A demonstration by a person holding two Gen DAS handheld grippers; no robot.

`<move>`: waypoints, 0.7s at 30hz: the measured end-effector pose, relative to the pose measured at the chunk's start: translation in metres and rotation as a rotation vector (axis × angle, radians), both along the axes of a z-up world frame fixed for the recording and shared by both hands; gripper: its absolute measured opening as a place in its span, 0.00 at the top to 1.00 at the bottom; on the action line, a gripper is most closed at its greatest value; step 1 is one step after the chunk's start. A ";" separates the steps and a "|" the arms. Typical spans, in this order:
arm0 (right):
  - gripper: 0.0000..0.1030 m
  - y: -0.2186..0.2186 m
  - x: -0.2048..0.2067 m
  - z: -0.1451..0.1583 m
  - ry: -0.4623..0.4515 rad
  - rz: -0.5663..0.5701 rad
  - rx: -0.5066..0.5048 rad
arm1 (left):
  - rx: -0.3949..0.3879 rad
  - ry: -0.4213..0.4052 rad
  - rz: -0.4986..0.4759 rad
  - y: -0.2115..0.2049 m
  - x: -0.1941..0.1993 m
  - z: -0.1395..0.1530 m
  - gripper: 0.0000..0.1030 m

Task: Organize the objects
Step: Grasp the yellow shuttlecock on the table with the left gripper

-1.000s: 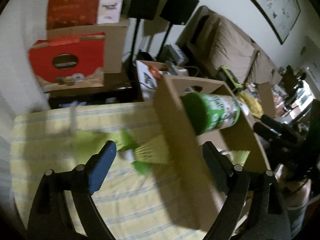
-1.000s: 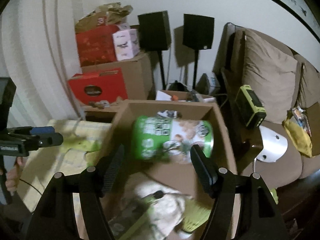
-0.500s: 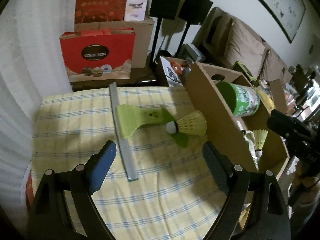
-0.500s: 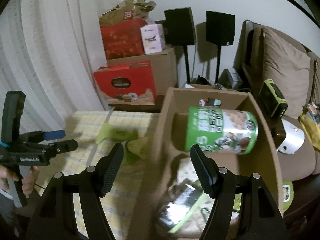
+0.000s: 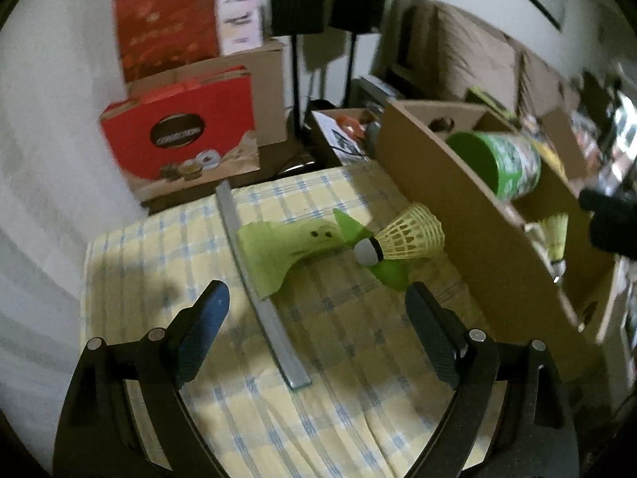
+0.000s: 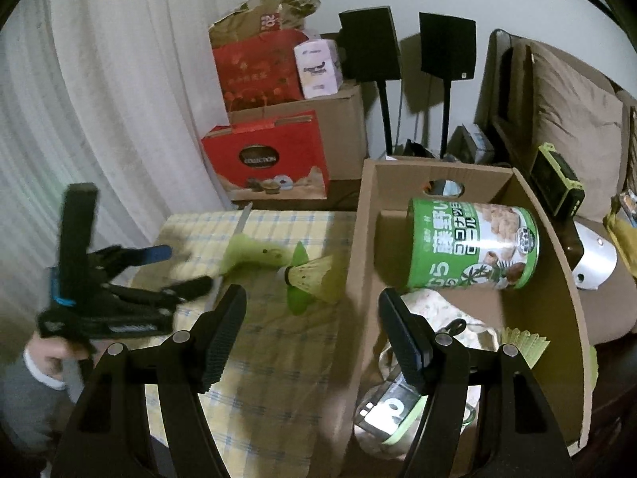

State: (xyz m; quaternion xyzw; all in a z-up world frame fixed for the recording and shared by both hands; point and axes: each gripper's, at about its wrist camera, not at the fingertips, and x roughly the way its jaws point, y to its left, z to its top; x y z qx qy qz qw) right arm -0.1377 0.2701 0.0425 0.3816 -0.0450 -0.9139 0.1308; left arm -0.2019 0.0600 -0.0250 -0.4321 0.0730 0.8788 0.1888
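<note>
Partly done: green canister [image 6: 473,249] and packets already lie in the cardboard box [image 6: 557,239]; shuttlecock [image 5: 402,239], green cloth [image 5: 286,251], grey strip [image 5: 262,302] remain on the counter [image 5: 358,418] mid-frame; left claw [image 5: 318,330] and right claw [image 6: 314,338] both spread, empty.

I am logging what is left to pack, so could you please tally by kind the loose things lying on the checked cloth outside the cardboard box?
Shuttlecock: 1
Green fan-shaped pieces: 2
Grey metal strip: 1
Total: 4
</note>
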 end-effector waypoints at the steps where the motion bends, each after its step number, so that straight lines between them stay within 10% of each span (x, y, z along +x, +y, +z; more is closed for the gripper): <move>1: 0.31 0.001 0.001 0.000 0.001 -0.001 -0.005 | -0.013 0.006 -0.014 0.004 -0.001 -0.002 0.14; 21: 0.31 0.025 -0.002 -0.001 0.010 -0.020 -0.060 | -0.142 -0.030 -0.360 0.086 -0.042 -0.050 0.14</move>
